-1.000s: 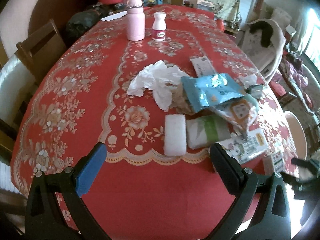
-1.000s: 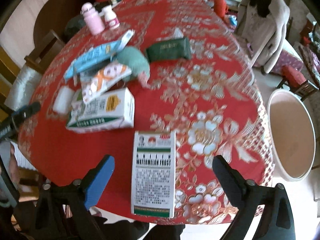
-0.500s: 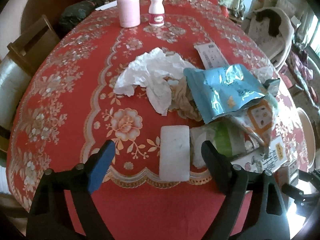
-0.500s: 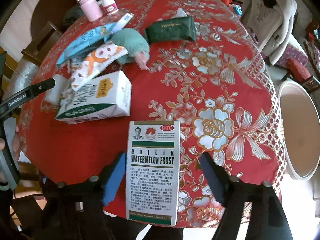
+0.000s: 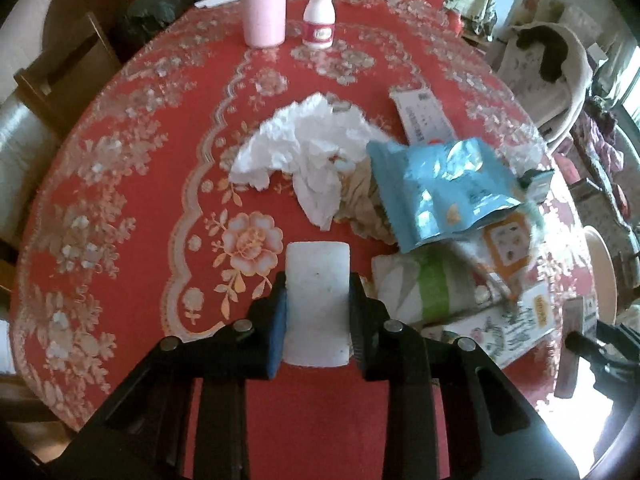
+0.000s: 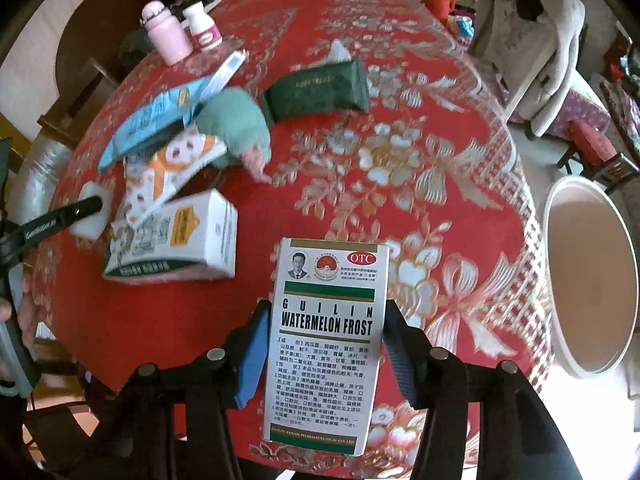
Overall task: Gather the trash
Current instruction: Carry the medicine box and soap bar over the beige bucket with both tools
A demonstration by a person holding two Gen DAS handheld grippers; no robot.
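My left gripper [image 5: 317, 292] is shut on a white foam block [image 5: 317, 276] that lies on the red tablecloth. Beyond it lie crumpled white tissue [image 5: 308, 148], a blue snack bag [image 5: 436, 188] and a green-striped packet [image 5: 424, 288]. My right gripper [image 6: 326, 320] is shut on a white Watermelon Frost medicine box [image 6: 326, 344] near the table's front edge. In the right wrist view a milk carton [image 6: 176, 240], an orange-patterned wrapper [image 6: 168, 168] and the foam block [image 6: 90, 212] with the left gripper's finger [image 6: 60, 218] on it lie to the left.
A white bin [image 6: 592, 268] stands beside the table at the right. A pink bottle [image 5: 264, 12] and a small white bottle [image 5: 319, 16] stand at the far side. A dark green tissue pack [image 6: 320, 88] and a teal cloth [image 6: 236, 128] lie mid-table. Chairs surround the table.
Both grippers have moved forward and closed. The left now clamps the foam block, the right now clamps the medicine box.
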